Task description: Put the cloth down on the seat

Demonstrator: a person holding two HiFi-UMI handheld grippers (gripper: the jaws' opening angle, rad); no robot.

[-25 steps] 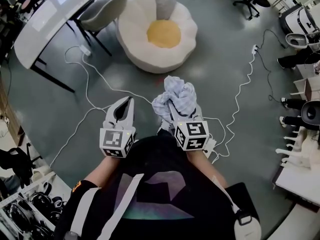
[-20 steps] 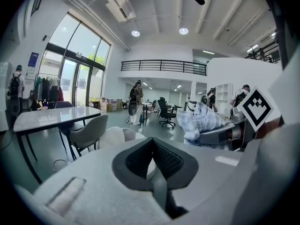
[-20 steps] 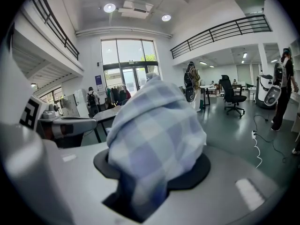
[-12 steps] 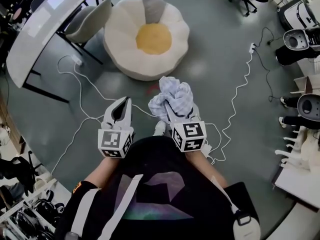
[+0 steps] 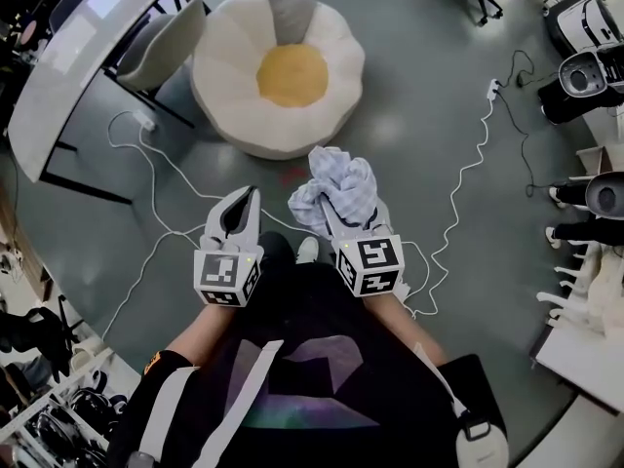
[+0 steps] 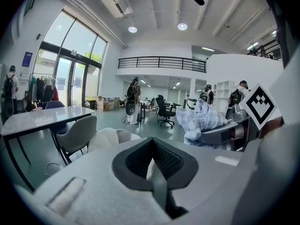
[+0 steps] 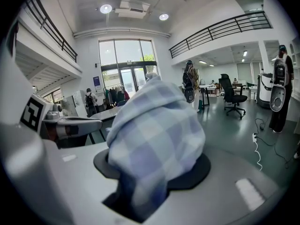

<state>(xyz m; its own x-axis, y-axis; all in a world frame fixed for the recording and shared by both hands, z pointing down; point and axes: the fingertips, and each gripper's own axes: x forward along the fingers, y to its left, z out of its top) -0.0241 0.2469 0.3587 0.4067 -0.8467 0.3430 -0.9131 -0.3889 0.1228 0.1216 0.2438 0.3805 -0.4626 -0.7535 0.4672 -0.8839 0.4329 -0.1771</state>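
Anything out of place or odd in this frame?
Only loose white cables snaking across the floor near the flower-shaped seat, a possible trip hazard. The cloth is bunched up, not spilled or damaged.

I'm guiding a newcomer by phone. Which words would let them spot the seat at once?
On the grey floor, beside the long white table and its grey chair, sits a low round cushion seat. Unlike the chair, it is flower-shaped: cream petals, one grey, around a yellow centre.

Grey floor (image 5: 419, 86), white table (image 5: 78, 57), grey chair (image 5: 161, 39)
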